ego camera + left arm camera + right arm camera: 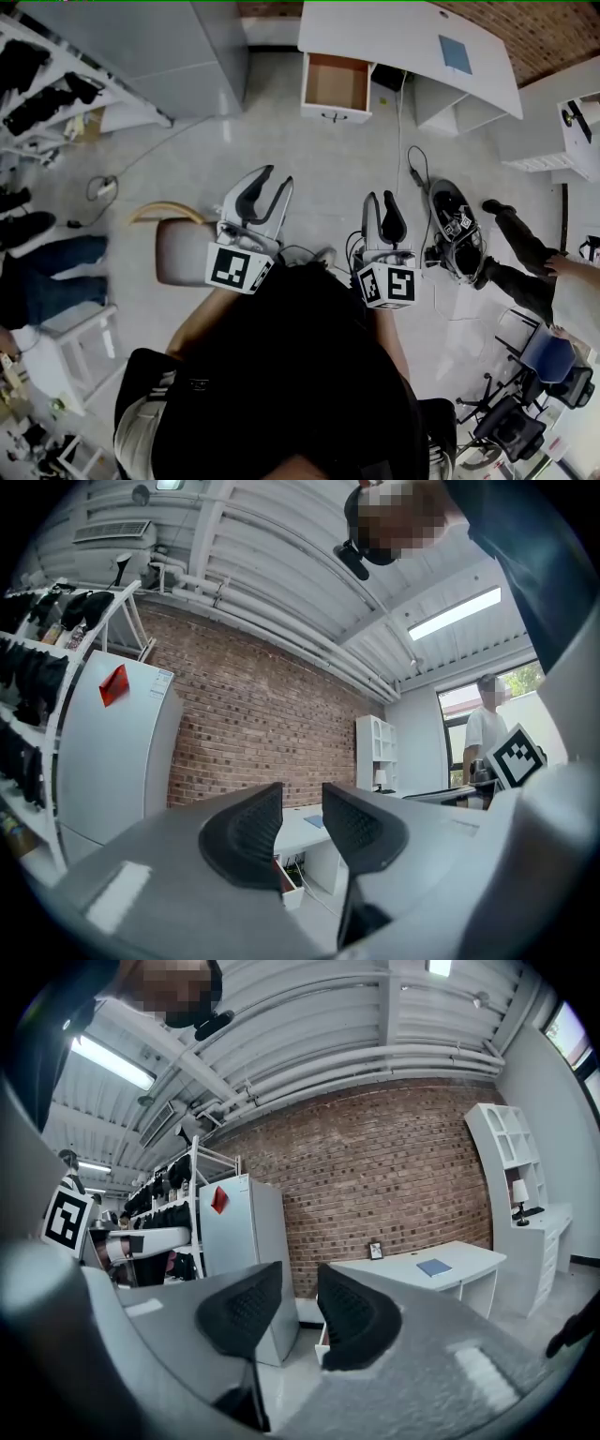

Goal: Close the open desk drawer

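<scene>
A white desk (403, 37) stands at the far side of the room in the head view, and its drawer (336, 86) is pulled out, showing a brown inside. My left gripper (279, 176) and right gripper (380, 197) are held side by side well short of the desk, both pointing toward it. Each is open with nothing between its jaws. In the left gripper view the left gripper (302, 794) frames the desk, with the drawer (289, 885) low between the jaws. In the right gripper view the right gripper (299, 1274) sits left of the desk (422, 1274), which carries a blue book (434, 1267).
A grey cabinet (187, 47) and a rack of dark items (37, 84) stand at the left. A padded stool (178, 248) is beside my left gripper. Cables (103, 187) and a device (455, 230) lie on the floor. One person (525, 253) is at the right, another (47, 272) at the left.
</scene>
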A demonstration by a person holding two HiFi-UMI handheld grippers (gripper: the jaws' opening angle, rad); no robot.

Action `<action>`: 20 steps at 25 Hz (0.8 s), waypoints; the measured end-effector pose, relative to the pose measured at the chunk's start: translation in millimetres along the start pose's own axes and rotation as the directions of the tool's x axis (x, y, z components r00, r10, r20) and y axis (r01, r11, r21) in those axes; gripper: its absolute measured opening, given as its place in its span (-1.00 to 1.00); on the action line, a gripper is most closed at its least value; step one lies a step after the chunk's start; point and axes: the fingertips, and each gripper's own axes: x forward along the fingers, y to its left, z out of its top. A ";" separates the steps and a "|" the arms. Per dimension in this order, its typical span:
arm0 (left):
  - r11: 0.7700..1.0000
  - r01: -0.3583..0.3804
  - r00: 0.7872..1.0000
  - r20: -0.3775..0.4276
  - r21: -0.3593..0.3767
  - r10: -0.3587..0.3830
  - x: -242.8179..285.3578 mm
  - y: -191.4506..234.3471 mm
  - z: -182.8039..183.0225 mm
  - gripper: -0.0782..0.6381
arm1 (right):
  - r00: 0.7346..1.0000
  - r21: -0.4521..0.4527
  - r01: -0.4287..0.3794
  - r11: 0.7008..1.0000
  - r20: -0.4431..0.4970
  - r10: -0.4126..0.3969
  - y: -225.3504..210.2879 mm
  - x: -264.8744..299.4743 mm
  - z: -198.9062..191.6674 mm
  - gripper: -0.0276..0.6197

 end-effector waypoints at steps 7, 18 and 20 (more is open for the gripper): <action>1.000 0.010 1.000 0.005 -0.011 -0.010 -1.7 15.5 0.3 -0.40 | 1.000 -0.008 0.008 1.000 -0.007 -0.008 11.5 8.2 -1.4 -0.53; 0.998 0.062 0.997 0.049 -0.018 -0.061 -16.6 57.6 8.1 -0.37 | 0.998 -0.006 0.063 0.998 0.013 -0.063 48.2 34.3 -2.9 -0.53; 0.997 0.070 0.996 0.048 -0.021 -0.069 -18.8 64.1 8.2 -0.34 | 0.997 -0.009 0.071 0.997 0.018 -0.071 52.8 38.3 -2.3 -0.53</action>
